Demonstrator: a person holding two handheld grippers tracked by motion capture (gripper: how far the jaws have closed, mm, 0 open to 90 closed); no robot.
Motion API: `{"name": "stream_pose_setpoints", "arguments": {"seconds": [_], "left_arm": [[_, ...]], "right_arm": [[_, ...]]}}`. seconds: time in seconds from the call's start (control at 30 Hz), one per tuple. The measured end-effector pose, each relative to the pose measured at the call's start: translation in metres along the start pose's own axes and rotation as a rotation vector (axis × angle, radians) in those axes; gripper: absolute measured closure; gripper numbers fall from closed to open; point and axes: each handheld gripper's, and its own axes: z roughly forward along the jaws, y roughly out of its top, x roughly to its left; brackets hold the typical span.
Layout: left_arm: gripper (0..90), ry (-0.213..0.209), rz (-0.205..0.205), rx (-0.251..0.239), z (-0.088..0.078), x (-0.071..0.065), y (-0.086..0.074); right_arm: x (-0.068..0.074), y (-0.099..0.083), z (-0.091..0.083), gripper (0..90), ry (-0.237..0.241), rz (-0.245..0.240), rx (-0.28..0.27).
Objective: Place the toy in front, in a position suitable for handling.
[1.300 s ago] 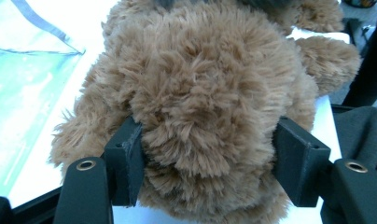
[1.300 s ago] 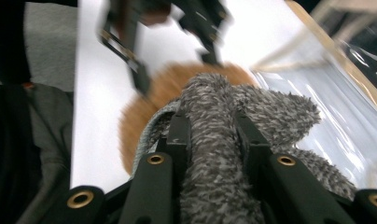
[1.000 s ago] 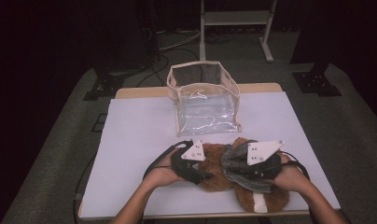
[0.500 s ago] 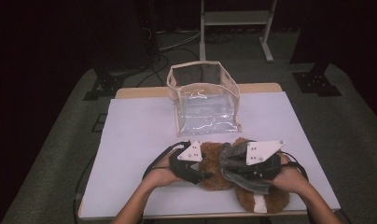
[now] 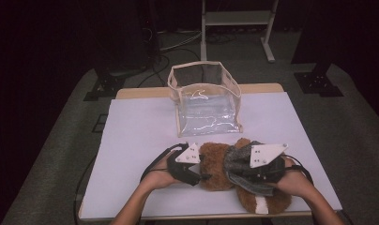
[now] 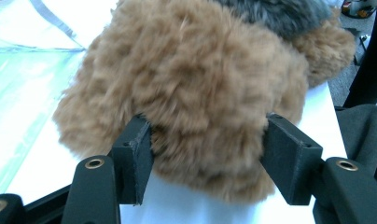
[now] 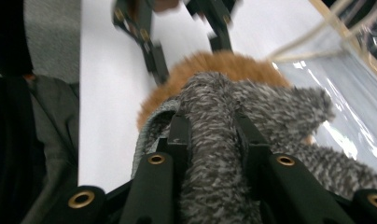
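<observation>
Item: your plush toy [image 5: 220, 164], brown fur, grey knit garment [image 7: 214, 140], lying at the table's [image 5: 131, 140] near edge.
Handling: likely light, squashy; take bulk, not fur.
Left gripper [image 6: 207, 161]: its jaws have just been closing and now press into the fur.
Right gripper [image 7: 210, 135]: clamps the knit.

Dim dark room, grey carpet floor [image 5: 361, 126], white-topped table [image 5: 136, 136], pale metal stand [image 5: 237, 18] behind, cables [image 5: 178, 40] beside it.

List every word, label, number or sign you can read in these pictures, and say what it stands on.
None can be read. The white patch on the brown plush toy looks blank, and the clear bag, grey knitted cloth and table show no print.
</observation>
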Motion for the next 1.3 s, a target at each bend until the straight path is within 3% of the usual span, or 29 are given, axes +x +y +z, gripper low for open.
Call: {"name": "stream_pose_setpoints", "arguments": {"seconds": [0.17, 0.3, 0.5, 0.73, 0.9, 1.0, 1.1, 1.17, 1.3], "left_arm": [[37.8, -0.005, 0.001, 0.003, 0.001, 0.000, 0.004], [37.8, 0.000, -0.005, 0.001, -0.001, 0.001, 0.001], [37.3, -0.003, -0.011, -0.015, 0.001, 0.000, 0.002], [36.7, -0.004, 0.000, 0.011, 0.002, -0.002, 0.004], [36.5, -0.017, 0.021, 0.017, 0.001, -0.007, 0.004], [36.9, -0.009, 0.020, 0.008, -0.002, -0.006, 0.003], [37.2, -0.005, 0.004, -0.051, -0.010, -0.002, 0.004], [37.1, 0.010, -0.007, -0.079, -0.014, 0.000, 0.007], [38.0, -0.024, 0.001, -0.071, -0.011, -0.002, 0.011]], "right_arm": [[0.006, 0.017, 0.013, 71.0, 0.046, -0.030, -0.053], [0.008, 0.014, 0.020, 71.0, 0.074, -0.037, -0.021], [0.002, 0.001, 0.002, 71.1, 0.033, 0.001, 0.008], [-0.002, 0.022, 0.013, 71.0, 0.041, -0.036, -0.004], [-0.027, 0.024, 0.002, 70.9, 0.019, 0.019, 0.038], [-0.037, 0.015, -0.003, 70.8, 0.041, 0.068, 0.095], [-0.037, 0.001, -0.005, 70.9, 0.079, 0.122, 0.079], [-0.033, -0.003, -0.004, 70.9, 0.088, 0.127, 0.062], [-0.024, -0.004, -0.002, 70.9, 0.105, 0.121, 0.055]]}}
